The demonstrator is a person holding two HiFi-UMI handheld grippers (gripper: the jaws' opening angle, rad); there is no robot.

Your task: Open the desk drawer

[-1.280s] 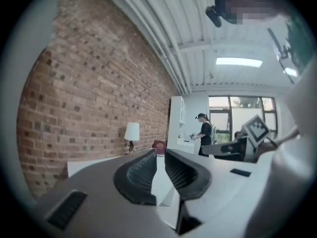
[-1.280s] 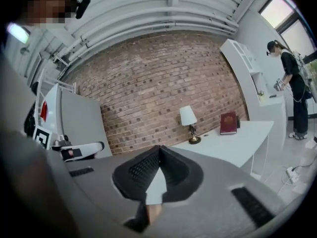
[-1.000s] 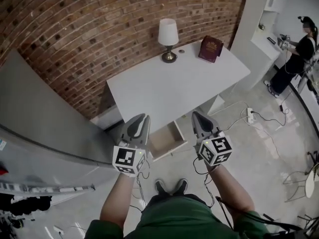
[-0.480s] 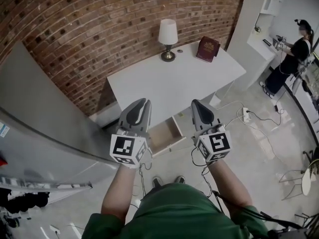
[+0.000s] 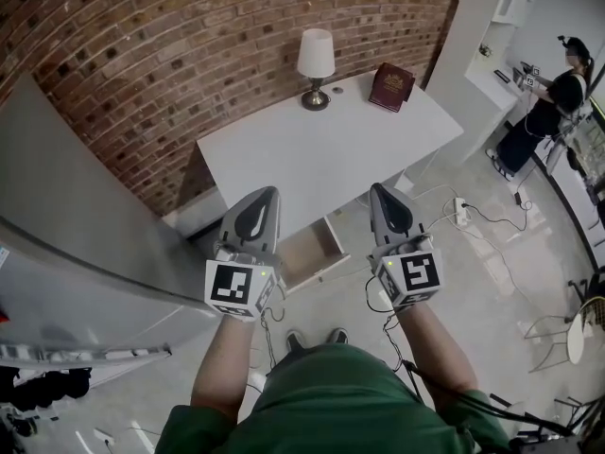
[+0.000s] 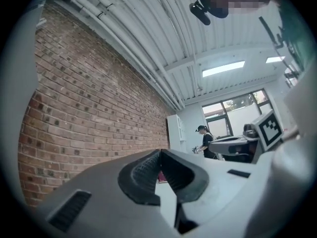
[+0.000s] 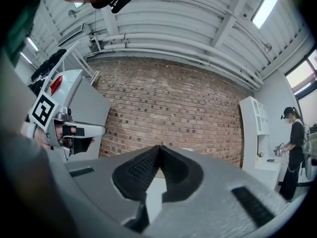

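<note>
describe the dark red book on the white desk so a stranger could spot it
Find the red brick wall and the white rectangular desk standing in front of it. The dark red book sits at the desk's far right corner, right of the white-shaded table lamp; it is the only red, flat-sided thing there.

A white-shaded lamp [image 5: 316,57] stands just before the brick wall [image 5: 142,64]. A dark red book [image 5: 391,87] lies right of the lamp. Farther right, a power strip [image 5: 460,212] lies on the floor [image 5: 492,296], and a person [image 5: 551,112] stands by white shelves [image 5: 515,22].
</note>
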